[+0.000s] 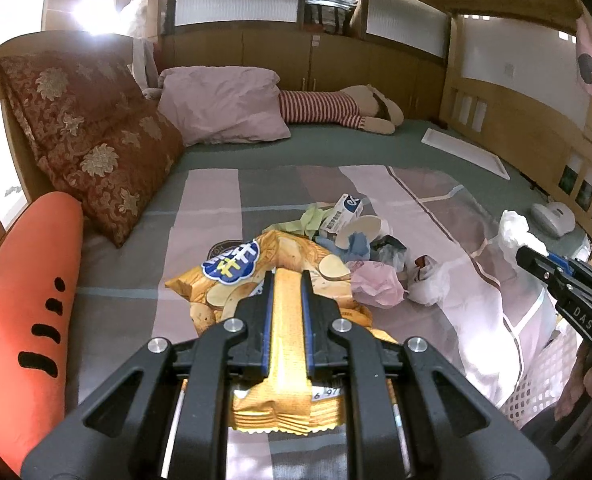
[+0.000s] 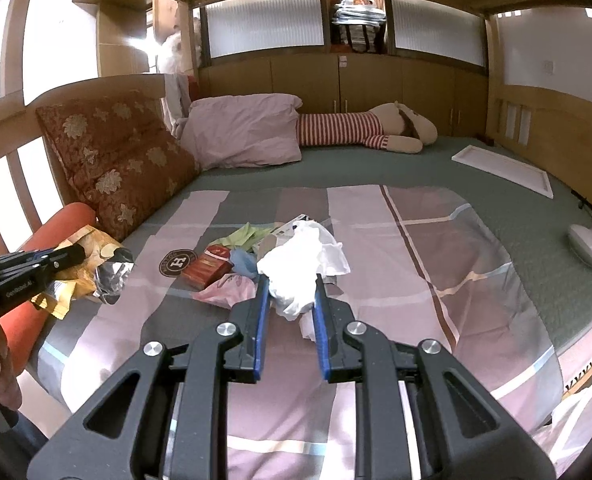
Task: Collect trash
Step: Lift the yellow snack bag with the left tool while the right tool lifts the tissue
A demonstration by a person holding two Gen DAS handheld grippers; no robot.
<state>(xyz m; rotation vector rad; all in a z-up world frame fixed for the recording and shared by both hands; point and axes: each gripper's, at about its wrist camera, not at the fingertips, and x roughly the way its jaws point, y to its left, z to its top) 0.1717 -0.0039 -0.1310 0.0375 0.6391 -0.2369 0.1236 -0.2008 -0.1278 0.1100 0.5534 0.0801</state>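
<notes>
Yellow chip bag (image 1: 256, 280) clamped in left gripper (image 1: 287, 280), above the bed (image 1: 335, 148); right gripper (image 2: 290, 286) pinches white tissue (image 2: 296, 264), hiding trash behind.

The trash pile (image 2: 252, 256) occupies the centre of the bed (image 1: 335, 148). Bare bedding lies open between the pile and the pillow (image 1: 224, 104), and to the pile's right up to the white board (image 1: 463, 152). Cushions (image 1: 96, 136) and the orange plush (image 1: 24, 300) block the left edge. The rail (image 1: 535, 132) bounds the right.
</notes>
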